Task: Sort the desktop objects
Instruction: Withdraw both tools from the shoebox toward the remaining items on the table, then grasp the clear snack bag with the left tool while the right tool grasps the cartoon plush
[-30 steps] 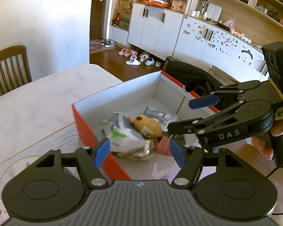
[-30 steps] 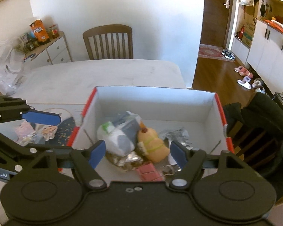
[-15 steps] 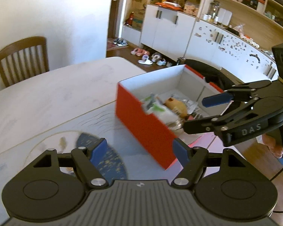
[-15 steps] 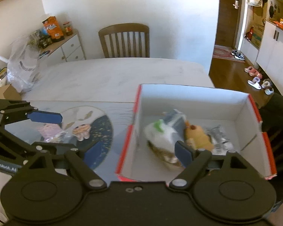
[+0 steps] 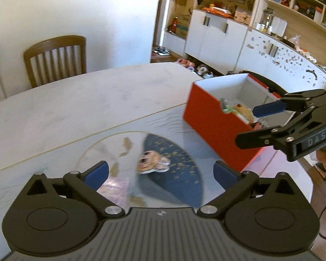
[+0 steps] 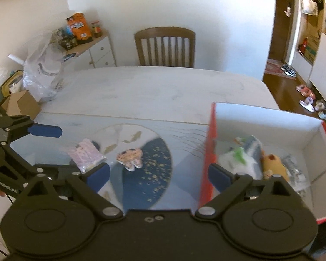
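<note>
From the left wrist view, the left gripper (image 5: 160,171) hangs over the counter (image 5: 76,108) with its blue fingers (image 5: 96,174) far apart and opening, and nothing is held between them. Just past the fingers a small toy (image 5: 152,161) lies on a mat (image 5: 173,174) with a round blue picture. A pink packet (image 5: 113,186) lies by the left finger, a bit blurred. A red box (image 5: 215,128) stands to the right on the mat, well apart from the toy. It has white walls inside, and some soft things poke up over its side. The right gripper (image 5: 256,126) shows at the right edge, in front of the box, and its fingers are spread too. A wooden chair (image 5: 54,58) stands behind the counter. From the right wrist view, the right gripper (image 6: 158,174) is over the mat (image 6: 154,182) with its fingers (image 6: 219,177) wide and opening, and nothing is between them. The toy (image 6: 130,157) lies on the blue part of the mat, and the pink packet (image 6: 85,154) lies just left of it, apart. The box (image 6: 207,158) sits to the right, and its red wall is near the right finger. Inside it lie a yellow plush (image 6: 271,165), a white bag (image 6: 237,163) and a shiny wrapper (image 6: 293,169), close together. The left gripper (image 6: 32,150) shows at the left edge, open.
</note>
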Tool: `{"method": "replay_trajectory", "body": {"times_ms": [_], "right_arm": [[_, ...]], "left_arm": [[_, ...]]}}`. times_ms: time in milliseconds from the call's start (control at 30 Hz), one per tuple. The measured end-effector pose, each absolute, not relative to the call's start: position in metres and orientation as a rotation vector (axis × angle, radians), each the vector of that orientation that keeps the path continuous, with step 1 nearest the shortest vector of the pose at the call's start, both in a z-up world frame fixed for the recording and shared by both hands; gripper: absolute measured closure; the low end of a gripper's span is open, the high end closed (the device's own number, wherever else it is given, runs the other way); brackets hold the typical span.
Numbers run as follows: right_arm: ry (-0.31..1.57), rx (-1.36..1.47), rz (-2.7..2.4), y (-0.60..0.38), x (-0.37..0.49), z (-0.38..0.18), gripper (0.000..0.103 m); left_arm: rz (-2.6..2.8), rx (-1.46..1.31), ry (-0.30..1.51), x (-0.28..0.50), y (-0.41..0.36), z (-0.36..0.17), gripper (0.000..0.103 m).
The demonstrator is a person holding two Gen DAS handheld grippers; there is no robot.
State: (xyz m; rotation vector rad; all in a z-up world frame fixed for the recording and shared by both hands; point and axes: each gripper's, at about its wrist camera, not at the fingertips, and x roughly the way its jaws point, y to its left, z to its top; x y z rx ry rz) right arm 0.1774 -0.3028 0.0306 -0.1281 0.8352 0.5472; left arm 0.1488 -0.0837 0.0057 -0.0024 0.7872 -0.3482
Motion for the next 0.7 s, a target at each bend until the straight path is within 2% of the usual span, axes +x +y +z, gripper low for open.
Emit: {"method": "replay_trajectory", "body": {"times_ms": [700], "right_arm": [[0.931, -0.195, 0.562, -0.229, 0.221, -0.044, 0.005]], "left_arm": [[-0.287, 0.020, 0.863, 0.181, -0.037, -0.060, 0.000]]}}
